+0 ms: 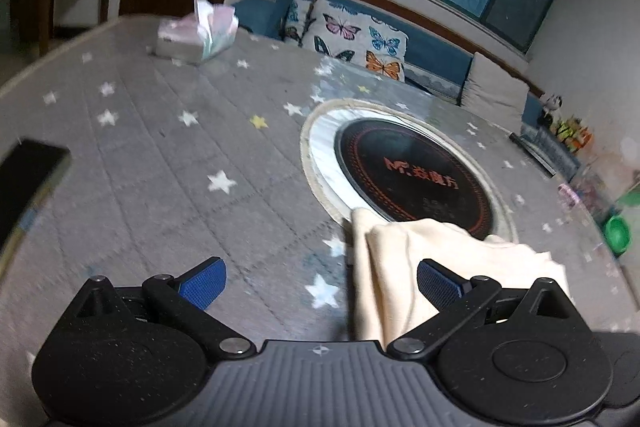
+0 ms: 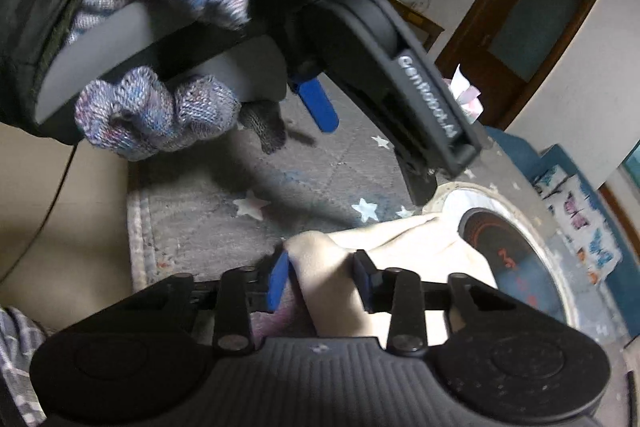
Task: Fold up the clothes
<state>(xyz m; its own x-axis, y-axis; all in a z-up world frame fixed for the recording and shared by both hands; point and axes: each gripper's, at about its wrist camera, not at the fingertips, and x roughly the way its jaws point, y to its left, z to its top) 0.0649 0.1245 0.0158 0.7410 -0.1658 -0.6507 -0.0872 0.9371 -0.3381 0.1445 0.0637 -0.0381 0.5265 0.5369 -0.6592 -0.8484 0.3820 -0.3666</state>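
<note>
A cream garment (image 1: 432,251) lies bunched on the grey star-patterned table cover (image 1: 160,155), partly over the round black cooktop (image 1: 412,175). My left gripper (image 1: 320,283) is open above the cover, its right pad over the garment's left edge, nothing between the pads. In the right wrist view my right gripper (image 2: 322,277) is shut on a fold of the cream garment (image 2: 400,239) that bulges up between the blue pads. The left gripper (image 2: 424,183) hangs above it, held by a gloved hand (image 2: 160,119).
A tissue pack (image 1: 196,31) sits at the table's far side. A dark phone (image 1: 28,179) lies at the left edge. A blue sofa with butterfly cushions (image 1: 352,35) stands behind the table. Small items, among them a green bowl (image 1: 618,231), sit at the right.
</note>
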